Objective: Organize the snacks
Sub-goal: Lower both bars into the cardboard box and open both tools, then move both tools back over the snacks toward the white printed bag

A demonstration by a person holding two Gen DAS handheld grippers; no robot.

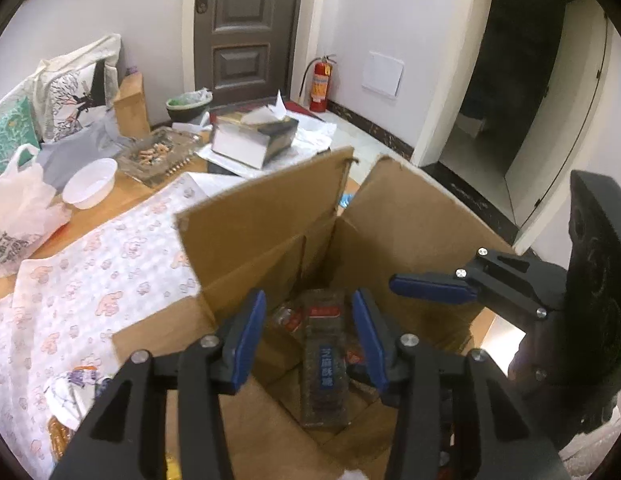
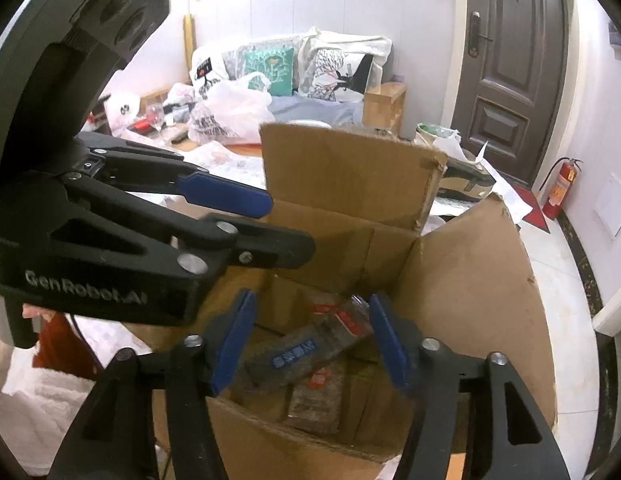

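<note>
An open cardboard box [image 1: 270,216] stands with its flaps up, its right wall [image 2: 470,272] tall. Inside lies a clear snack pack [image 1: 324,360] with a blue label, resting tilted on other packs [image 2: 316,398]. My left gripper [image 1: 308,300] hangs over the box mouth, open, with the pack seen in the gap below its pads and untouched. My right gripper [image 2: 312,300] is also open above the same snack pack [image 2: 306,350], holding nothing. Each gripper shows in the other's view: the left gripper [image 2: 290,226] at upper left, a right finger [image 1: 430,288] at right.
A flower-print cloth [image 1: 90,280] covers the table left of the box. On the table are a white bowl [image 1: 90,184], a plastic bag [image 1: 18,216], a tissue box [image 1: 254,140] and a glass tray [image 1: 158,156]. A fire extinguisher [image 1: 322,84] stands beside the door [image 1: 246,32].
</note>
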